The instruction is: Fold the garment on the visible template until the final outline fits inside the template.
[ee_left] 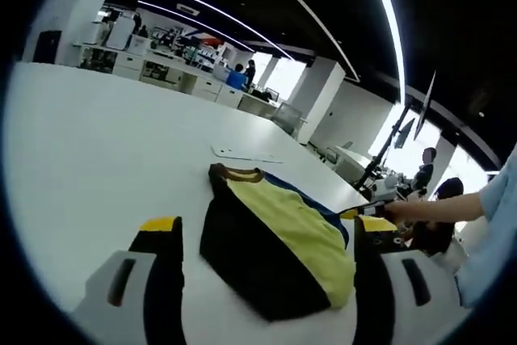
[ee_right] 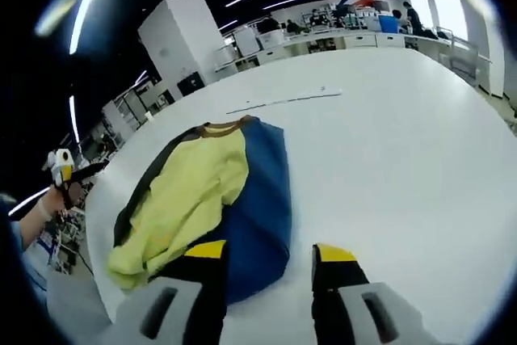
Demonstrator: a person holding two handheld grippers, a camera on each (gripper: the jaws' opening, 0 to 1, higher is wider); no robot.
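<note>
In the left gripper view the left gripper (ee_left: 262, 236) has its two black, yellow-tipped jaws spread wide apart, holding nothing. Between them lies the garment (ee_left: 271, 248), resting flat on the white table (ee_left: 97, 159). From this side it shows a black panel nearest the left jaw, a yellow panel across the middle and a thin blue edge beyond; its brown collar (ee_left: 234, 173) points away from the jaws. The right jaw's tip sits just beside the garment's yellow corner; whether it touches the cloth cannot be told. To the right of that jaw the other gripper (ee_left: 373, 209) shows, held by a person's hand (ee_left: 408, 212) with a light blue sleeve (ee_left: 497, 232) behind it.

In the right gripper view the right gripper (ee_right: 269, 252) is likewise parted, with nothing between its jaws but the blue hem of the garment (ee_right: 218, 199) and bare table (ee_right: 404, 159). The left jaw's yellow tip overlaps the blue cloth at the near edge, while the right jaw stands over the table, just beside the garment. The garment stretches away from the jaws, blue on the right, yellow in the middle, black along the left.

Beyond the collar a thin pale strip (ee_right: 283, 101) lies on the table, well apart from the cloth. At the far left the opposite gripper (ee_right: 65, 169) shows beyond the table's edge. Desks and white cabinets stand in the background.
</note>
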